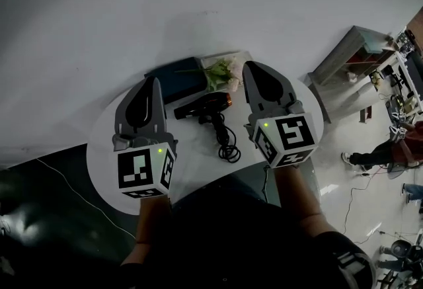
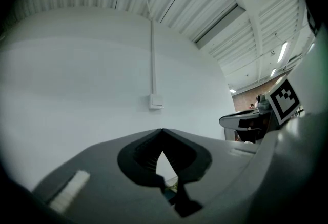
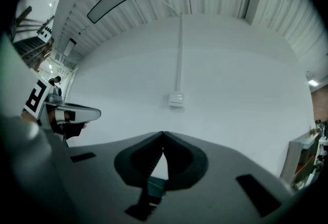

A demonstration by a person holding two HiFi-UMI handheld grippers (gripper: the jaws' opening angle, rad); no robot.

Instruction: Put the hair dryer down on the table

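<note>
While the hair dryer [image 1: 201, 108] lies on its side on the round bench [image 1: 192, 168], both grippers hang above it, empty.

The left gripper [image 1: 155, 81] and the right gripper [image 1: 250, 67] flank the dryer, each with jaws pressed together at the tips on nothing. The dryer looks like a rigid, smooth plastic shell, probably barrel-heavy and slippery. The handle, close to the barrel, appears the soundest place to take hold. The coiled cord [image 1: 228, 147] is limp and would trail and drag if the dryer is lifted.
</note>
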